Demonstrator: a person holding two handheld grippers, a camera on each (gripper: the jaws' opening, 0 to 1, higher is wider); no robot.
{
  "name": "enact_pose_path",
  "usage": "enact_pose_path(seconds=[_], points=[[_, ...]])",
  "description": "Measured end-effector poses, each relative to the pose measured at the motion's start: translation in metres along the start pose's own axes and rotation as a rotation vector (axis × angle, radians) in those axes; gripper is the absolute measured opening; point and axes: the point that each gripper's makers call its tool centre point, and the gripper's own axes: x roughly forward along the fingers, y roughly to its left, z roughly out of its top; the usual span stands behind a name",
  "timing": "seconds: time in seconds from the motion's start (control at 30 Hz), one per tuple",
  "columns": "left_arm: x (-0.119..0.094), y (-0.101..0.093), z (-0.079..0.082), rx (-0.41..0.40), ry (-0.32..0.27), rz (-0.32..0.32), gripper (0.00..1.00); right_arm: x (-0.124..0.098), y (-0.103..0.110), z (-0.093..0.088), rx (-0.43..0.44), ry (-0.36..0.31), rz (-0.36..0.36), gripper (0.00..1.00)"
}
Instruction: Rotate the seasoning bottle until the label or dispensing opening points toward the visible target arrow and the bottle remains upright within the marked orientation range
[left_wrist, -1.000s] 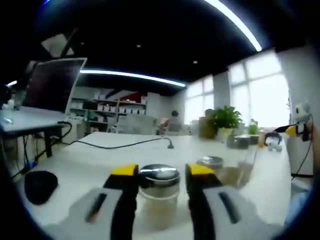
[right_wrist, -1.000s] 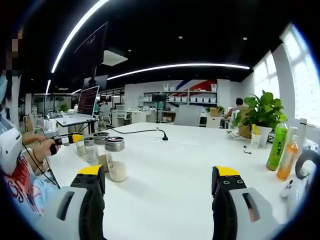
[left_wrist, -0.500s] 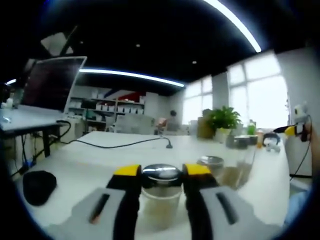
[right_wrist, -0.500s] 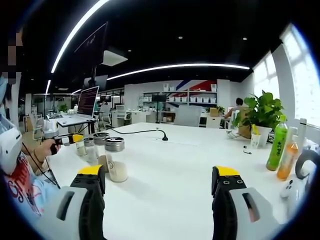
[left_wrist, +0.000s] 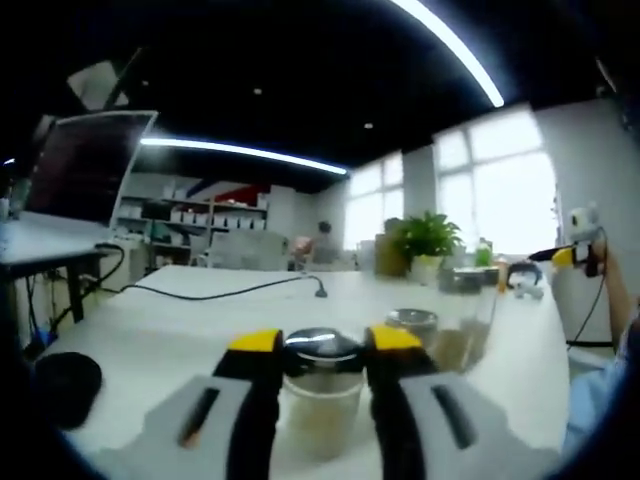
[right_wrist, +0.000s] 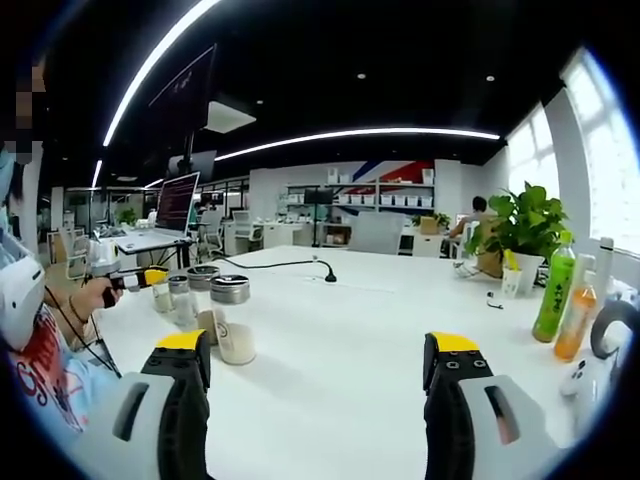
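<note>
1. The left gripper (left_wrist: 322, 350) is clamped on the seasoning bottle (left_wrist: 321, 395), its yellow-tipped jaws pressing both sides just under the metal lid; the bottle stands upright on the white surface (left_wrist: 180, 320).
2. Just ahead and to its right stands a second jar (left_wrist: 417, 325) beside a clear container (left_wrist: 470, 335).
3. To its left the surface runs bare to a dark round object (left_wrist: 65, 385) near the edge.
4. The right gripper (right_wrist: 320, 360) hangs spread wide, holding nothing, with open surface (right_wrist: 340, 340) ahead of it; a green bottle (right_wrist: 553, 288) stands far right.

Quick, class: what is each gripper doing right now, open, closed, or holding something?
Left gripper: closed on the seasoning bottle, jaws against its sides.
Right gripper: open, nothing between its jaws.
</note>
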Motion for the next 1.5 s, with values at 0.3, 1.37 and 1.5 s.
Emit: enact_pose_path(seconds=[0.3, 1.37, 1.5], points=[[0.002, -0.002, 0.0, -0.022, -0.016, -0.094, 0.34, 0.002, 0.002, 0.003, 0.03, -0.022, 0.005, 0.91], [0.011, -0.016, -0.001, -0.055, 0.037, -0.465, 0.34, 0.007, 0.009, 0.006, 0.089, -0.055, 0.053, 0.93], [0.011, -0.016, -0.001, -0.054, 0.045, -0.489, 0.34, 0.008, 0.007, 0.005, 0.081, -0.05, 0.044, 0.94]])
